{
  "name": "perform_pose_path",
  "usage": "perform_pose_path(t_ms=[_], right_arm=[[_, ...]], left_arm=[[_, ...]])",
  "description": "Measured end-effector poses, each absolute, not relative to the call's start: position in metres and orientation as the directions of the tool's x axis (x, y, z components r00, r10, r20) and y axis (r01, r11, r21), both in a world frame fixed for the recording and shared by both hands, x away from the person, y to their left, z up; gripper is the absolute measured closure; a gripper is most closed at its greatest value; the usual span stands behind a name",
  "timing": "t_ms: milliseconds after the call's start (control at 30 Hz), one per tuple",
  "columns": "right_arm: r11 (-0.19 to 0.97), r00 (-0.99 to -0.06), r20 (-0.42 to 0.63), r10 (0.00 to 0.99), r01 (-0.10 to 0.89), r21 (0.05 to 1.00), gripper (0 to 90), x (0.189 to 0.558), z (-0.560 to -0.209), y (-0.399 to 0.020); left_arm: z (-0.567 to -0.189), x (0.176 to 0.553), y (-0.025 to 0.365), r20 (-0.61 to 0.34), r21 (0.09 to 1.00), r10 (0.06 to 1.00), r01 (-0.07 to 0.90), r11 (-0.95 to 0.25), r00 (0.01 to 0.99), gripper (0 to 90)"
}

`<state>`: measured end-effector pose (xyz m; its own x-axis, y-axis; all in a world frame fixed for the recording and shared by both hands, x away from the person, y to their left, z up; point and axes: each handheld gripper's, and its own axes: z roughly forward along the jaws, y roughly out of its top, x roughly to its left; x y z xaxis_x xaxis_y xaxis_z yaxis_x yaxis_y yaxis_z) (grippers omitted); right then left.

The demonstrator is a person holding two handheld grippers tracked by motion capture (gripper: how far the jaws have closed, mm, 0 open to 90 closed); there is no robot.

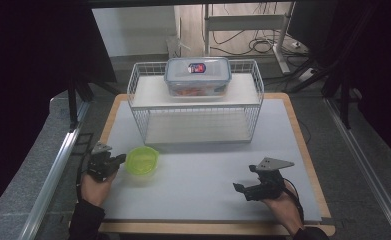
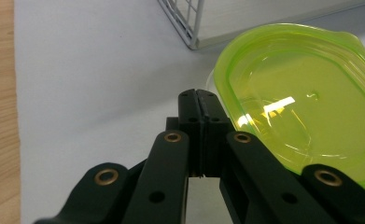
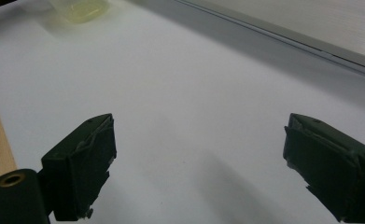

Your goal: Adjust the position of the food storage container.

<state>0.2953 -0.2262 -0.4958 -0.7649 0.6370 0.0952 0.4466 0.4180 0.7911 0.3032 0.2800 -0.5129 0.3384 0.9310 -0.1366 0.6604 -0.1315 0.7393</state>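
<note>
A lime-green translucent container (image 1: 142,160) sits empty on the white mat, left of centre. My left gripper (image 1: 121,159) lies just left of it, its tip right by the rim. In the left gripper view the container (image 2: 301,107) lies to the right of my left gripper (image 2: 200,93), whose jaws are pressed together with nothing between them. Whether the tip touches the rim I cannot tell. My right gripper (image 1: 245,178) rests low at the front right, open. In its own view the right gripper (image 3: 199,140) spreads wide over bare mat, the green container (image 3: 80,7) far off.
A white wire rack (image 1: 195,107) stands at the back centre of the mat, with a clear lidded box (image 1: 198,76) holding something orange on its upper shelf. The mat (image 1: 203,170) lies on a wooden table with its edge (image 1: 310,165) showing at the right.
</note>
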Motion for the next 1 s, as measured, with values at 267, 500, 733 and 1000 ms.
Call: perform_pose_path(t_ms=[267,500,733,1000], right_arm=[[0.424,-0.767,0.096,0.634,0.449,0.787,9.6,0.296,-0.497,-0.226],[0.43,-0.768,0.099,0.633,0.454,0.78,9.5,0.296,-0.498,-0.225],[0.432,-0.768,0.1,0.632,0.457,0.778,9.6,0.296,-0.499,-0.225],[0.432,-0.768,0.1,0.632,0.457,0.777,9.6,0.296,-0.499,-0.225]], left_arm=[[-0.512,0.303,0.254,-0.147,0.739,0.907,0.654,-0.164,0.394,89.8],[-0.509,0.304,0.228,-0.169,0.744,0.876,0.642,-0.187,0.451,89.8],[-0.512,0.306,0.206,-0.183,0.733,0.845,0.642,-0.224,0.503,89.8],[-0.525,0.309,0.199,-0.186,0.686,0.829,0.674,-0.275,0.527,89.9]])
